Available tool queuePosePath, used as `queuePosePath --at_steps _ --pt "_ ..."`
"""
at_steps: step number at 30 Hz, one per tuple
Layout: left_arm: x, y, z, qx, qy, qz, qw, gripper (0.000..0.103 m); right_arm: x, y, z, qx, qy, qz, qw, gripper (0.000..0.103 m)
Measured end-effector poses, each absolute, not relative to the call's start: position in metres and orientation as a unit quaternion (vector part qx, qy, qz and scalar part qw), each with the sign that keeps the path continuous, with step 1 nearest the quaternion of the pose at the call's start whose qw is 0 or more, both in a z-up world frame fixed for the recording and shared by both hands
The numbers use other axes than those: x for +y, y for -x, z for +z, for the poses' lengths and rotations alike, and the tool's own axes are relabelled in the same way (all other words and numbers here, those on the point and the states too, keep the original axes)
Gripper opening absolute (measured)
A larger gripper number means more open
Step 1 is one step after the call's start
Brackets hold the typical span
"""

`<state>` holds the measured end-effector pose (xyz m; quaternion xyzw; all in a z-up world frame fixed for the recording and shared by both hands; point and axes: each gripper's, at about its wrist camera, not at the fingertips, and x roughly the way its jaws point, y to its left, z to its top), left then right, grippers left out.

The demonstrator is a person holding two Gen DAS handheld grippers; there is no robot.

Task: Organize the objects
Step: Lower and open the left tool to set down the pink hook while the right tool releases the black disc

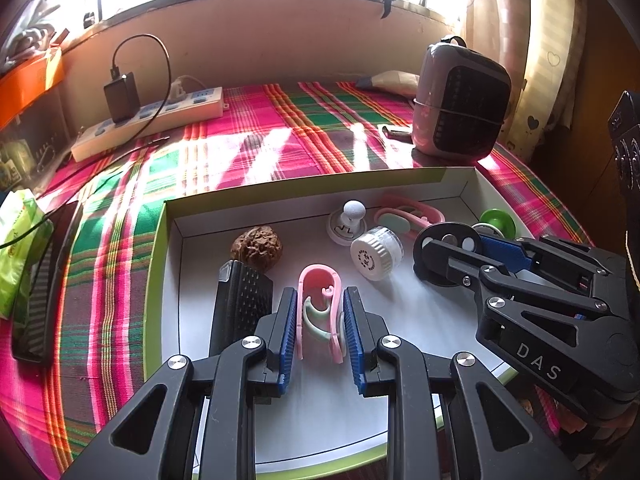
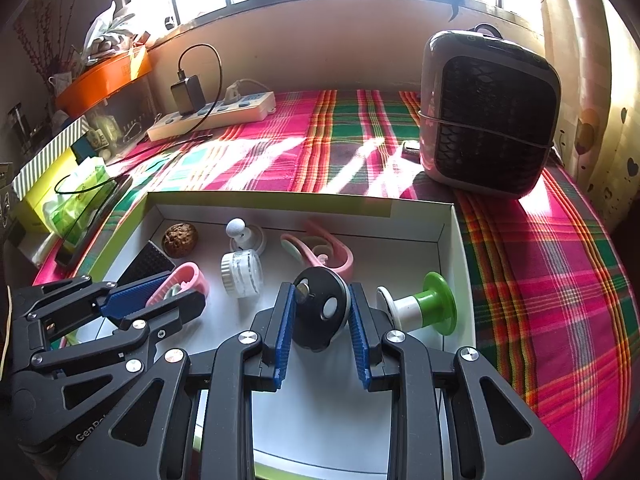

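Nearest to us, our left gripper [image 1: 319, 320] is clamped on a pink clip [image 1: 318, 300], its blue pads pressing the clip's two long sides, low over the floor of the white box [image 1: 400, 312]; whether the clip rests on the floor or hangs just above it we cannot tell. Our right gripper [image 2: 322, 312] is closed on a black disc [image 2: 318, 312], squeezing it at its edges so the flat face tilts up toward us. Both grips sit low and angled downward, which we judge suits either setting the pieces down inside the box or lifting them out.

Around the disc lie the other small things: a green-and-white spool [image 2: 420, 306] just beside it toward the box's right wall, a white ribbed jar [image 2: 240, 274] on its left, a second pink clip [image 2: 320, 252] behind it, then a white knobbed piece [image 2: 244, 234] and a walnut [image 2: 180, 240] near the back wall. A black textured block [image 1: 240, 300] stands beside the held clip.

The box sits on a pink-and-green plaid cloth [image 2: 540, 280]. Beyond the box stand a small fan heater [image 2: 488, 120], a power strip [image 2: 216, 114] with a charger, and a sunlit window.
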<state>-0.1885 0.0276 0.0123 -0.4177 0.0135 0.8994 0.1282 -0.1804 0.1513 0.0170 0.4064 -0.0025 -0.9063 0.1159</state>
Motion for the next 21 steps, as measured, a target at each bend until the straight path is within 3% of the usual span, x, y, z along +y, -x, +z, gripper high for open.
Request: queuePosePath --at_steps 14,19,21 --pt "0.029 0.1886 0.0111 0.017 0.42 0.899 0.125 0.022 0.15 0.1787 0.0163 -0.003 -0.407 -0.906 0.119 0.028" --pt "0.0296 0.1884 0.0109 0.019 0.419 0.899 0.127 0.029 0.15 0.1785 0.0166 -0.003 -0.408 -0.905 0.122 0.028" --pt "0.03 0.1882 0.0106 0.021 0.42 0.898 0.127 0.031 0.1492 0.178 0.0164 -0.004 -0.409 -0.904 0.125 0.033"
